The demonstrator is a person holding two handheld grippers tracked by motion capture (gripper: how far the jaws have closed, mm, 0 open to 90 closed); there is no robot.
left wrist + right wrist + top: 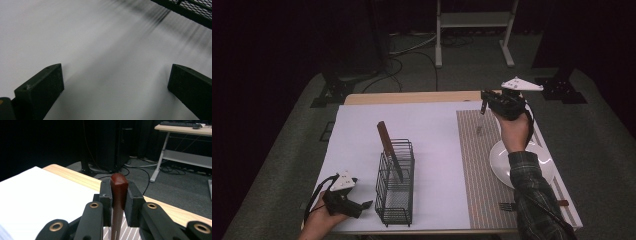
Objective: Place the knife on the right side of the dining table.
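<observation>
**Fork Held Above the Striped Mat**

No writing can be read. A brown-handled knife [388,149] is leaned blade-down in the black wire-mesh basket [395,200]. The red-brown-handled metal fork [119,192] is clamped by the right gripper [485,104] (tines hanging above the striped placemat [477,170]). The left gripper [366,204] is held wide open beside the basket, gripping nothing.

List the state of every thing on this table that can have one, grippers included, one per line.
Right gripper: shut on the red-handled fork, lifted above the striped mat.
Red-handled fork: held, hanging tines down.
Left gripper: open, nothing between its jaws, low over the white sheet.
Wire basket: upright, holding one knife.
Knife: leaning in the basket, handle up.
Plate: bare.
Second fork: lying flat on the mat.
</observation>
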